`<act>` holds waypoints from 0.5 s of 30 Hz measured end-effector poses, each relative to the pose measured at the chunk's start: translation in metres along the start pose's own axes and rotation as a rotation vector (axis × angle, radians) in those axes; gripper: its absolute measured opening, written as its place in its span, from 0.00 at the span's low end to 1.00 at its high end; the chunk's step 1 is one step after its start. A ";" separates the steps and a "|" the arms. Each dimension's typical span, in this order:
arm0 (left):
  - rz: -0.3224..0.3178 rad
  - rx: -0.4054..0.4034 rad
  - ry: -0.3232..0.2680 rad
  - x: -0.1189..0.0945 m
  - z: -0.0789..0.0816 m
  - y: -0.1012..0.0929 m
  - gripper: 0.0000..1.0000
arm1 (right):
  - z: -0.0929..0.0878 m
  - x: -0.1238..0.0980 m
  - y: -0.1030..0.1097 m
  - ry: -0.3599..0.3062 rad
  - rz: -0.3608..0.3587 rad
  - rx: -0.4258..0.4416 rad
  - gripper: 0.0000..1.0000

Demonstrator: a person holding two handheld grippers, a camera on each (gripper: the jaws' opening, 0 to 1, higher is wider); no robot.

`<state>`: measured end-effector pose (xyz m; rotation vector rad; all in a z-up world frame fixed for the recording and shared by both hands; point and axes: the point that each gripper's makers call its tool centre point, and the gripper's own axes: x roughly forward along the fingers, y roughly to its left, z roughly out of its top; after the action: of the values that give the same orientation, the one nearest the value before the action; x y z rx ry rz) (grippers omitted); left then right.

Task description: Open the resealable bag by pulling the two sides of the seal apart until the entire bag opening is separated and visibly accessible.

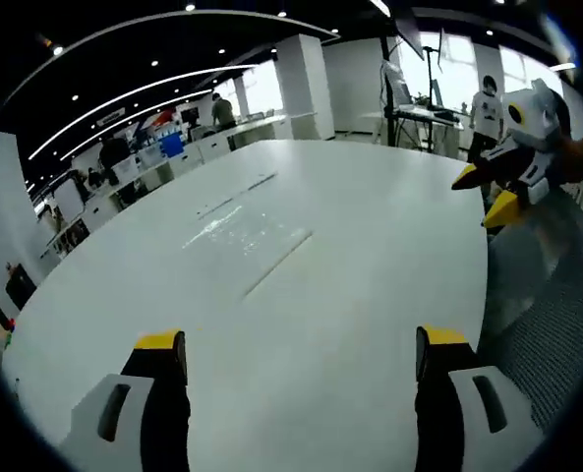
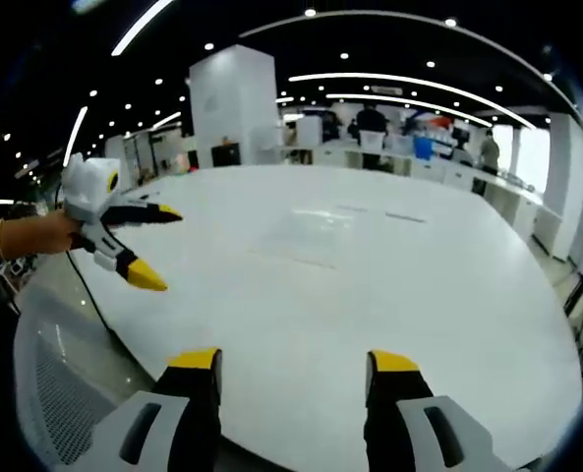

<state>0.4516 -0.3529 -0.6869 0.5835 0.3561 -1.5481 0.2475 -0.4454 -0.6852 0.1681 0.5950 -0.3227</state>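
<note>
Both grippers are up over a big white table (image 1: pixel 370 216), and neither has hold of anything; in the left gripper view the left gripper (image 1: pixel 301 359) has its yellow-tipped jaws spread wide with bare tabletop showing between them; same deal in the right gripper view, where the right gripper (image 2: pixel 293 369) has its jaws well apart over the near edge of the table.

The resealable bag (image 1: pixel 234 221) looks to be that faint clear, shiny patch lying flat out toward the middle of the table in the left gripper view, well apart from both grippers; in the right gripper view I think it's the pale glossy patch (image 2: pixel 316 231) further out, but it's too washed out to say whether the seal is open or closed.

The right gripper also pokes into the left gripper view from the right, jaws parted, hanging past the table edge above a grey mesh chair (image 1: pixel 552 305); the left gripper comes into the right gripper view from the left, held by a hand (image 2: pixel 35 236) with a bracelet on the wrist.

Far behind: white desks, pillars, some people standing around.
</note>
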 end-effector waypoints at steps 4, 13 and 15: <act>0.016 -0.042 -0.048 -0.018 0.001 -0.003 0.99 | -0.001 -0.002 0.001 -0.004 0.000 -0.004 0.58; 0.072 -0.117 -0.097 -0.041 -0.010 -0.002 0.99 | 0.003 -0.008 0.003 -0.025 -0.003 -0.010 0.63; 0.077 -0.120 -0.092 -0.045 -0.013 -0.003 0.99 | 0.005 -0.011 0.004 -0.033 -0.006 -0.015 0.64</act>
<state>0.4499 -0.3086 -0.6724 0.4262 0.3499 -1.4633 0.2430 -0.4401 -0.6751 0.1459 0.5652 -0.3262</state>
